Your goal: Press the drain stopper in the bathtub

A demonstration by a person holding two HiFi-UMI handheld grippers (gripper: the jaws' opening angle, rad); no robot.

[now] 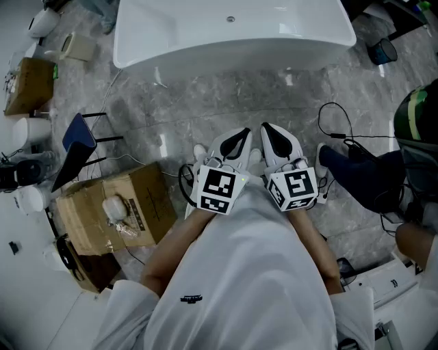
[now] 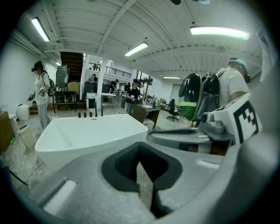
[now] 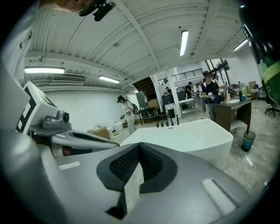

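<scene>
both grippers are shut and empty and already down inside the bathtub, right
Not quite. Both are shut and empty, but neither is inside the bathtub. The head view shows the left gripper and the right gripper held side by side over the floor, short of the tub's near wall.

Glossy smooth white bathtub (image 1: 205, 37), polished veined stone floor (image 1: 274, 96), matt brown cardboard box (image 1: 140, 195)

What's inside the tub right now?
Tub looks empty: a bare white basin with one small round fitting, probably the stopper. The far end is out of frame, and shallow water can't be ruled out.
</scene>
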